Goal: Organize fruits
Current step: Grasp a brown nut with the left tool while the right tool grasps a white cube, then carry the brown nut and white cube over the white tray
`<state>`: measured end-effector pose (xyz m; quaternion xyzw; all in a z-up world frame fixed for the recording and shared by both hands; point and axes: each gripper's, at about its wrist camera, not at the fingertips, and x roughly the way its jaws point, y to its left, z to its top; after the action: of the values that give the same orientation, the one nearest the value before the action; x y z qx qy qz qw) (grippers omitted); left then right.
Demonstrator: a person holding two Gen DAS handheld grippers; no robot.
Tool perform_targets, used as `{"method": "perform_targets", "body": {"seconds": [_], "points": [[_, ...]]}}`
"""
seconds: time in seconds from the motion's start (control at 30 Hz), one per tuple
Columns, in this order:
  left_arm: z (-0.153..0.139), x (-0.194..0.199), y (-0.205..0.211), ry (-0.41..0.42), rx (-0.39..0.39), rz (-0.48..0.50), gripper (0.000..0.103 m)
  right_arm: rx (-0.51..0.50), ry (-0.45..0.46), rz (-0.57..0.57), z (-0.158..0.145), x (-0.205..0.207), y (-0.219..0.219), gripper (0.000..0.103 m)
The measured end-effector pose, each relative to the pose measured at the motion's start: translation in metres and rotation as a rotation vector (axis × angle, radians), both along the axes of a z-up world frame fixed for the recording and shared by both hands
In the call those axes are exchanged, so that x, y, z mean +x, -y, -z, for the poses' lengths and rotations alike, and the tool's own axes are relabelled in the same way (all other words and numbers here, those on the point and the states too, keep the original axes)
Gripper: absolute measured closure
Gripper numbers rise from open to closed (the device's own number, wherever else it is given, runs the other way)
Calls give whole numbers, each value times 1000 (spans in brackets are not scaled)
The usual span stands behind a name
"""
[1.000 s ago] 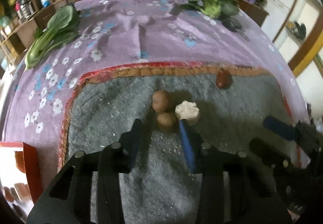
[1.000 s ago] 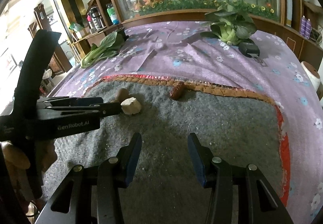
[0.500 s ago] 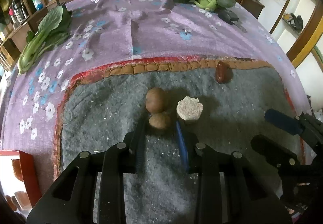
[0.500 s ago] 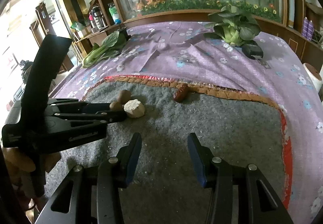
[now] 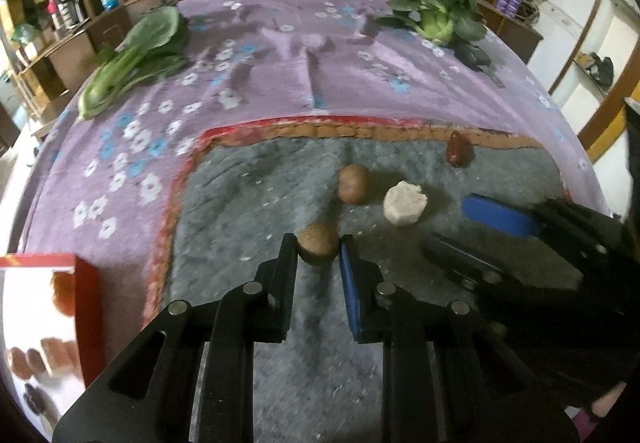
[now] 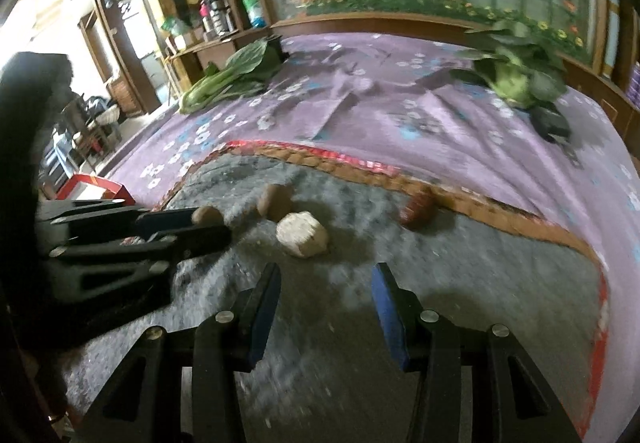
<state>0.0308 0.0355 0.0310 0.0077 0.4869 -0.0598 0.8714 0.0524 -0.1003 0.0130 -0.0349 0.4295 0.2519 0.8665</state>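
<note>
My left gripper (image 5: 318,243) is shut on a small round brown fruit (image 5: 318,245), held a little off the grey mat (image 5: 248,203). In the right wrist view the same fruit (image 6: 207,215) sits between the left gripper's fingertips (image 6: 212,221). On the mat beyond lie a second brown fruit (image 5: 353,183), a pale peeled lump (image 5: 404,202) and a red date (image 5: 458,150). My right gripper (image 6: 326,275) is open and holds nothing, just short of the pale lump (image 6: 302,234). The brown fruit (image 6: 274,201) and the date (image 6: 418,208) lie farther off.
A red box (image 5: 86,307) with a white inside holding several dark fruits stands at the near left, also seen as the red box (image 6: 94,185). On the purple flowered cloth lie bok choy (image 5: 132,55), a leafy green head (image 5: 436,15) and a black object (image 5: 476,57).
The left gripper shut on the small brown fruit and drew it back, away from the other brown fruit. The right gripper moved left toward the pale lump, jaws unchanged.
</note>
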Motion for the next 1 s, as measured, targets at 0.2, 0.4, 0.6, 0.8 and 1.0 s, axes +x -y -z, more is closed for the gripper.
{"method": "perform_targets", "body": {"seconds": [0.2,0.4,0.6,0.8,1.0], "points": [[-4,-12,-9,9,-1,-25,83,-46,33,-35,9,17,-24,63],[-5,-24,-14,14,11,-43,83,-103,66,-20,7,7,-31,74],[-14,-41,-21,43,23,-70,83,-42,87,21,-15,-25,-19,74],[-25,-64,-33,79,43,-102,83,8,123,25,-36,-65,-21,74],[-36,-85,-51,112,64,-136,83,25,142,-4,-48,-88,-37,74]]}}
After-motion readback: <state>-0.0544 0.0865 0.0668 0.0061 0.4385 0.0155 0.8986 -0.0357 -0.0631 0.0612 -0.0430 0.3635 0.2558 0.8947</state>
